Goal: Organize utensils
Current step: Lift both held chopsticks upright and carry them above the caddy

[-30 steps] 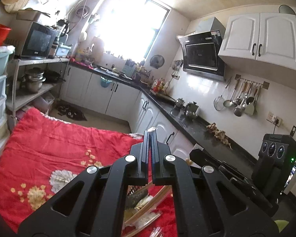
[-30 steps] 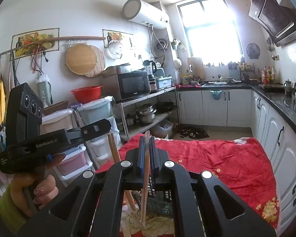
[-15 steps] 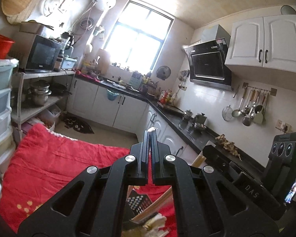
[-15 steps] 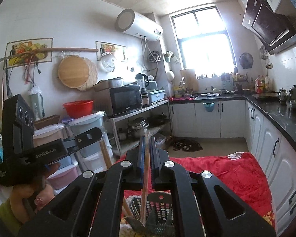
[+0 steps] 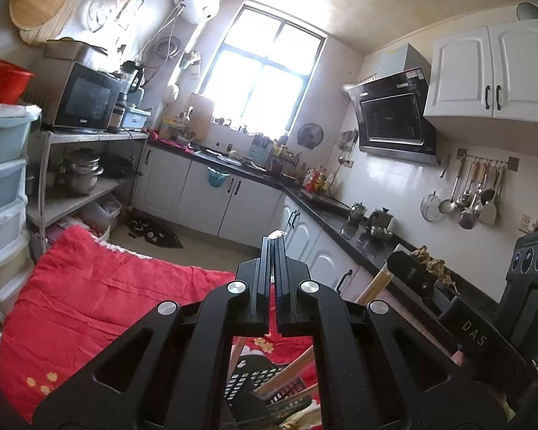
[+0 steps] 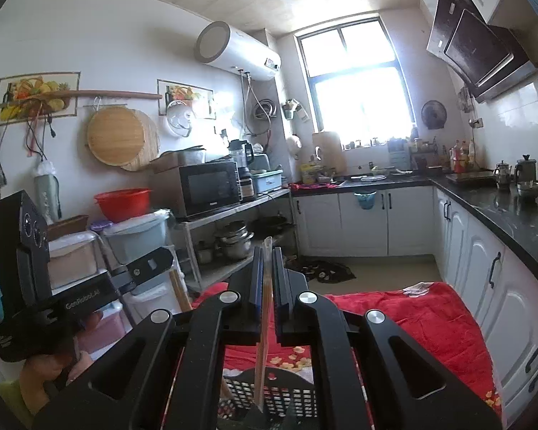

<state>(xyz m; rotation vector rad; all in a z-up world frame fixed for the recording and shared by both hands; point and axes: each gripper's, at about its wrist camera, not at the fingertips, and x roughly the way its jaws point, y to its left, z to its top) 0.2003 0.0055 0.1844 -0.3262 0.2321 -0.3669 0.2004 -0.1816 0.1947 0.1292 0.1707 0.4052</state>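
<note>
The right tool (image 6: 267, 261) is clamped on a light, stiff, slippery chopstick (image 6: 263, 326) above the basket (image 6: 269, 397); grip mid-shaft. The left tool (image 5: 273, 254) is closed, empty.

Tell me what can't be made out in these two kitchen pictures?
- Black basket: right wrist view, its lower part hidden by the right gripper and cut by the bottom edge.
- Chopstick: left wrist view, hidden.
- Left gripper: whether its shut jaws pinch anything is too small to tell.
- Bottles: labels too small.
</note>
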